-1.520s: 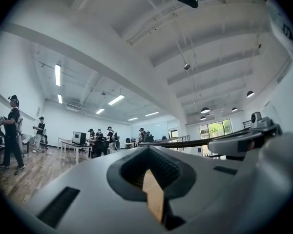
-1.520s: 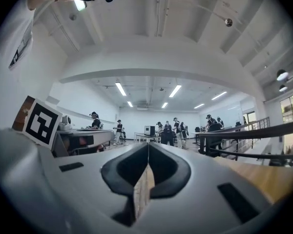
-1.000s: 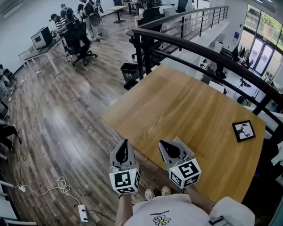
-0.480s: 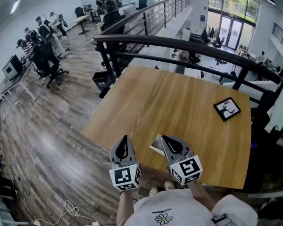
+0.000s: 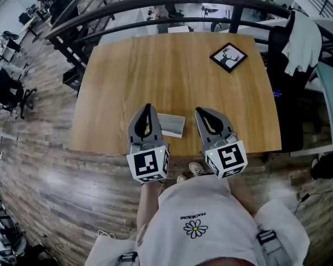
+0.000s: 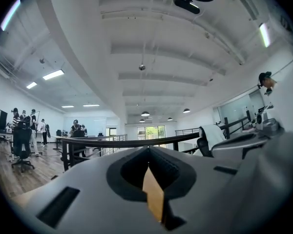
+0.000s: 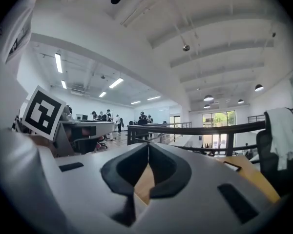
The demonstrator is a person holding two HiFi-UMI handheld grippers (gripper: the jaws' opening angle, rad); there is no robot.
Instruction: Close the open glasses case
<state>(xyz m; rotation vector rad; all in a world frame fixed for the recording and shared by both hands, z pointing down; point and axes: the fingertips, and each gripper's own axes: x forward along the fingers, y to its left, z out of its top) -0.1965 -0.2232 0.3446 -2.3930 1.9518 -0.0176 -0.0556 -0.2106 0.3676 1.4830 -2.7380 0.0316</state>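
From the head view, by count: two grey grippers, one case, one framed picture, one table. Left gripper (image 5: 148, 110) and right gripper (image 5: 200, 113) side by side over the near edge of the light-brown wooden table (image 5: 155, 65), both pointing away from the body, each with one marker cube. Between them, flat on the wood near that edge, the pale grey rectangular glasses case (image 5: 171, 125), just beside the left gripper and a little apart from the right; apparently open, though hard to confirm from straight above, and nothing made out inside. At the far right corner, one black-framed square picture of a deer (image 5: 228, 56), well apart from the case, with wide bare wood between. Beyond the far edge, a black metal railing (image 5: 155, 0); off the right side, a dark chair (image 5: 280, 93) with a white garment (image 5: 302, 37) hung on it. In the left gripper view, left gripper (image 6: 147, 152) with jaws pressed together at the tips, gripping nothing, only a sliver of tabletop showing behind them. In the right gripper view, right gripper (image 7: 147, 147) likewise fully closed and empty, tabletop and railing ahead.
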